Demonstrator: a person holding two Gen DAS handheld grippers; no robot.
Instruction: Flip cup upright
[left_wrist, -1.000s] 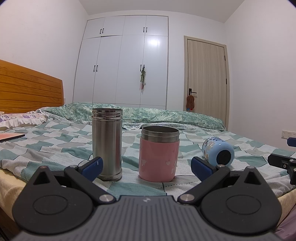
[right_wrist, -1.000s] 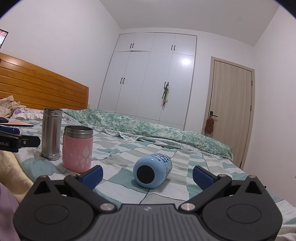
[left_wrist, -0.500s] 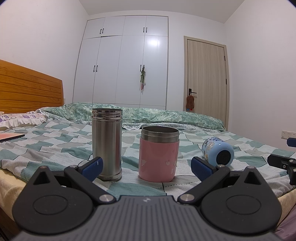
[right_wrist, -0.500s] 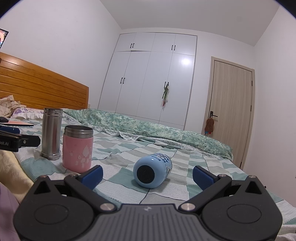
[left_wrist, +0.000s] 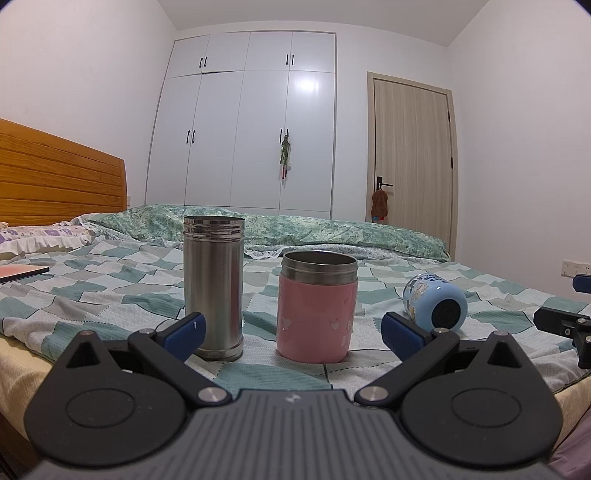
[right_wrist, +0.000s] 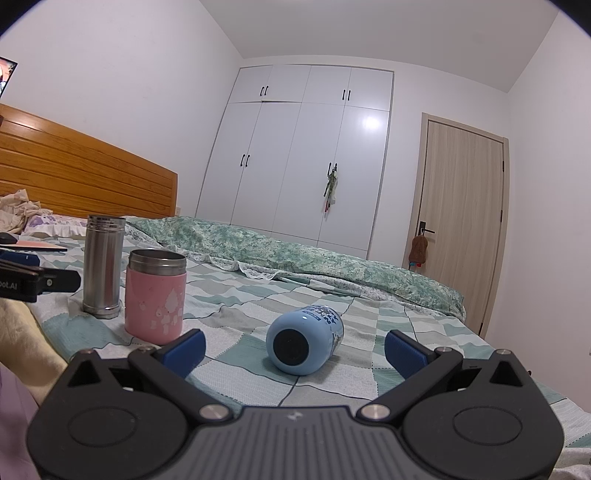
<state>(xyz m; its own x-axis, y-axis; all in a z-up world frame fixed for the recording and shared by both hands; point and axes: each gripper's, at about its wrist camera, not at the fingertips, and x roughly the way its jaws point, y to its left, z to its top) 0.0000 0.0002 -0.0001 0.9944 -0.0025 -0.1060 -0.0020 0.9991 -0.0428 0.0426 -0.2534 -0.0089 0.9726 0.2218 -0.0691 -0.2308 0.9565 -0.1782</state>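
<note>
In the right wrist view, a steel flask (right_wrist: 103, 266) is standing at left, a pink cup (right_wrist: 155, 296) just beside it, both upright on the checked bedspread (right_wrist: 369, 332). At lower centre the blue cup (right_wrist: 303, 337) is lying on its side, base facing the camera, between the spread, empty fingers of the right gripper (right_wrist: 293, 347). The left gripper (left_wrist: 291, 334) is likewise gaping, grasping nothing. Likely risks: the cup rolling away on soft bedding, or toppling once stood up.
</note>
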